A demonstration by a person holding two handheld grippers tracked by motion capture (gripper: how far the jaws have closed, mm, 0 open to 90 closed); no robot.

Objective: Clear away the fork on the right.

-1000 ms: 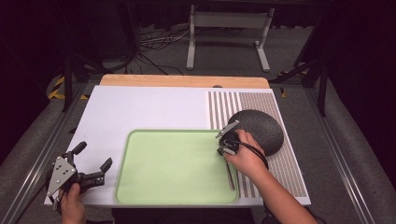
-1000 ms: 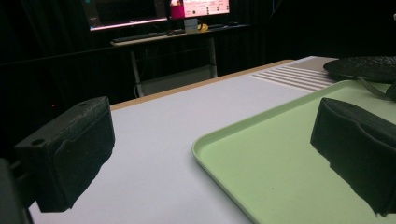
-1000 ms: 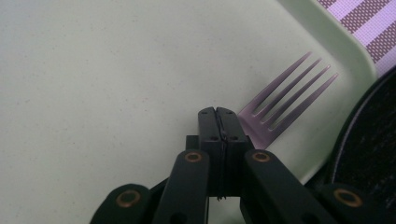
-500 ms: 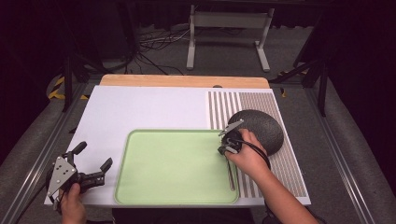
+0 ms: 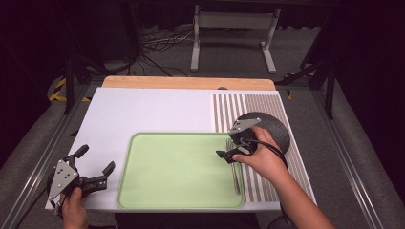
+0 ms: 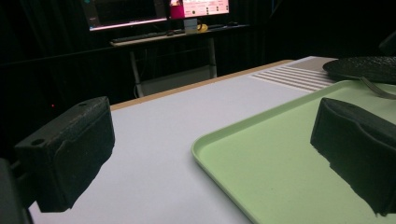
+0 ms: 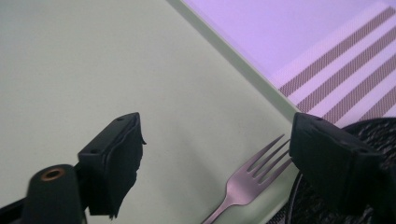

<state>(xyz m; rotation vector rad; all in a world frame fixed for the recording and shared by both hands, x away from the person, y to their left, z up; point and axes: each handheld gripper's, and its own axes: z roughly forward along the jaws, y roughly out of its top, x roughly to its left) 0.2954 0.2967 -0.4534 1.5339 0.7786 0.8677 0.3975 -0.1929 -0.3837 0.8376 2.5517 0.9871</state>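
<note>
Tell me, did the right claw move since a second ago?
Yes. The right claw lifted off the fork and shifted a little toward the middle of the green tray, away from the black plate. Its jaws have just been opening, nothing between them.

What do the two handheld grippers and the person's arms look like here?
Both the left gripper and the right gripper are black, with two blocky black jaws and a grey three-cornered plate on top. A black cable trails from the right one. Forearms are bare, no sleeves.
</note>
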